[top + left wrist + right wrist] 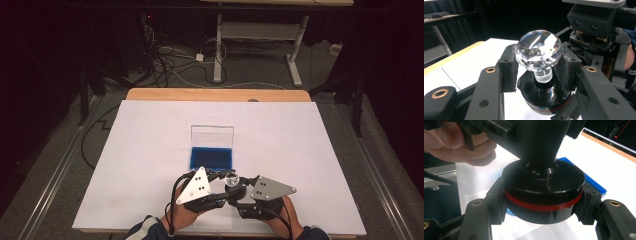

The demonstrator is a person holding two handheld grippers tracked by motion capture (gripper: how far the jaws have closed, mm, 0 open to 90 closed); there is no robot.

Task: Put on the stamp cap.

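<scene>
A clear faceted crystal knob (538,50) stands on a round black base (544,98) with a red band (541,206). My left gripper (538,63) is shut on the crystal knob, one pad pressing on each side of it. My right gripper (544,205) is shut on the black base, its pads clamping the sides at the red band. In the high view the two grippers meet near the table's front edge, with the crystal knob (231,179) between the left gripper (223,180) and the right gripper (235,192).
An open case with a blue lining (212,157) and an upright clear lid (212,135) sits just beyond the grippers at mid-table. The white table top (150,150) spreads to both sides. Cables and a desk frame (260,45) lie on the floor behind.
</scene>
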